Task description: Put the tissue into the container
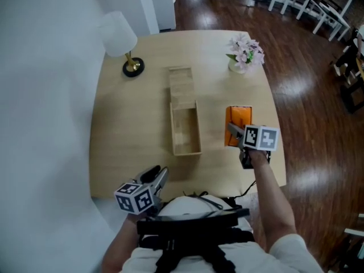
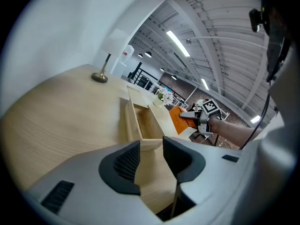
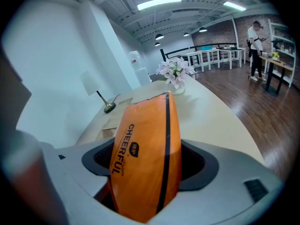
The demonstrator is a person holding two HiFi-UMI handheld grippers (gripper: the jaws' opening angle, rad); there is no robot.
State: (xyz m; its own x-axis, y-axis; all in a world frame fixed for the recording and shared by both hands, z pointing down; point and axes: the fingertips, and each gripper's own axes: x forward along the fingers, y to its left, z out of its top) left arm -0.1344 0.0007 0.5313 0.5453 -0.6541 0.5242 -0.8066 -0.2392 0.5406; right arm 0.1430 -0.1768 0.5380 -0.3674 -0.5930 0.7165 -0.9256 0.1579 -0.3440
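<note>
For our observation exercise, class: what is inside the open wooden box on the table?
Only its bare wooden floor shows inside the wooden box; nothing lies in it. The orange tissue pack is outside, in the right gripper. Nothing covers the interior.

The container point(image 1: 186, 131) sits mid-table point(image 1: 114, 141) in front of me, its lid point(image 1: 181, 84) lying just behind it. The tissue pack point(image 1: 239, 117) lies to its right, its near end between my right gripper's point(image 1: 235, 131) jaws. The lamp point(image 1: 120, 38) stands far left and the flowers point(image 1: 245, 53) far right. My left gripper point(image 1: 160, 178) hangs over the near edge.
</note>
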